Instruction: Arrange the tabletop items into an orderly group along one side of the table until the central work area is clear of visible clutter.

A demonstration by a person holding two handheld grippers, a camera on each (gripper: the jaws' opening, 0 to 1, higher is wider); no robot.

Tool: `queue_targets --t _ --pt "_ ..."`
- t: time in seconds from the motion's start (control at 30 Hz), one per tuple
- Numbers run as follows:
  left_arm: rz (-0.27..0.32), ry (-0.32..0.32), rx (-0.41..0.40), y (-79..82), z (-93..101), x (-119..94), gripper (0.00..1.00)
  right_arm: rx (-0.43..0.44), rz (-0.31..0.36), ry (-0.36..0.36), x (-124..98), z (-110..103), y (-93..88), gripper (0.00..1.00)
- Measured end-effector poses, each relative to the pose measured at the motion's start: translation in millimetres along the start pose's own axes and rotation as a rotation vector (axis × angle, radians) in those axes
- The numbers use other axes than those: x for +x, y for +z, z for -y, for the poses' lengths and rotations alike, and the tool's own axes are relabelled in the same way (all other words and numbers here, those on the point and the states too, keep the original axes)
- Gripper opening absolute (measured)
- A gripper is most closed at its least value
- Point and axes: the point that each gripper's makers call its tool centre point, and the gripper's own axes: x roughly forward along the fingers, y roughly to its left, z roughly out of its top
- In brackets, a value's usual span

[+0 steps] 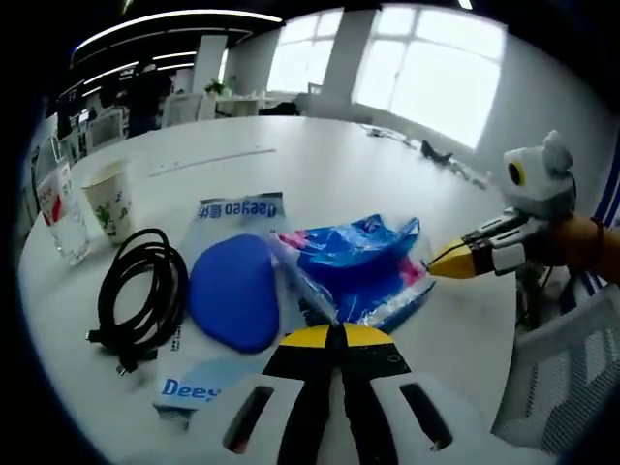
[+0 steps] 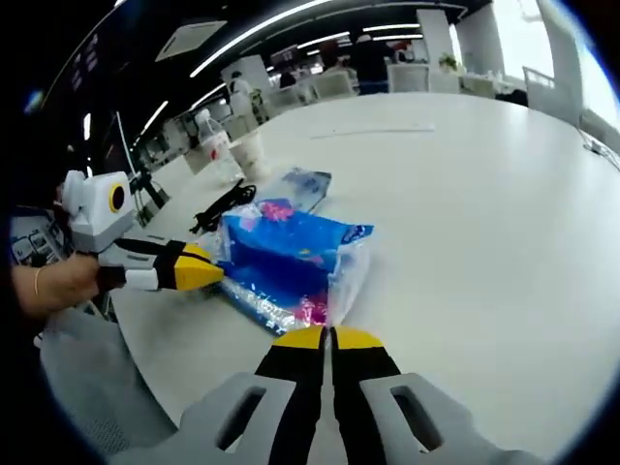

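Snack bags [image 1: 358, 262], black cable [image 1: 136, 291] on white round table [image 1: 320, 165]; bright-windowed office; both grippers closed, empty.

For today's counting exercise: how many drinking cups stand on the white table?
2. A clear plastic cup stands near the table's edge, and a paper cup with a leaf print stands right beside it, both past the black cable.

**Two claw cameras facing each other across the blue bag**

The left gripper view sits low and close to the blue plastic bag [image 1: 363, 262], looking across the white table [image 1: 320, 160] toward bright windows, with the right claw [image 1: 453, 260] just beyond the bag. The right gripper view looks from the bag's [image 2: 291, 254] opposite side toward the dim office interior, with the left claw [image 2: 199, 273] beside the bag. Both share the bag and table.
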Motion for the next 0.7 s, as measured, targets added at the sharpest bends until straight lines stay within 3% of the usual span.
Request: queue_targets --t 0.3,0.4,0.7 --pt "0.008 -0.018 0.016 26.9 0.6 0.3 0.01 -0.030 0.018 -0.013 -8.0 5.8 21.5 0.00" --pt "0.004 -0.025 0.064 40.8 -1.1 2.2 0.01 -0.055 0.031 -0.021 -10.7 8.1 31.7 0.00" --pt "0.028 -0.027 0.058 68.0 -3.8 4.8 0.01 -0.119 0.045 -0.043 -16.1 16.5 56.3 0.00"
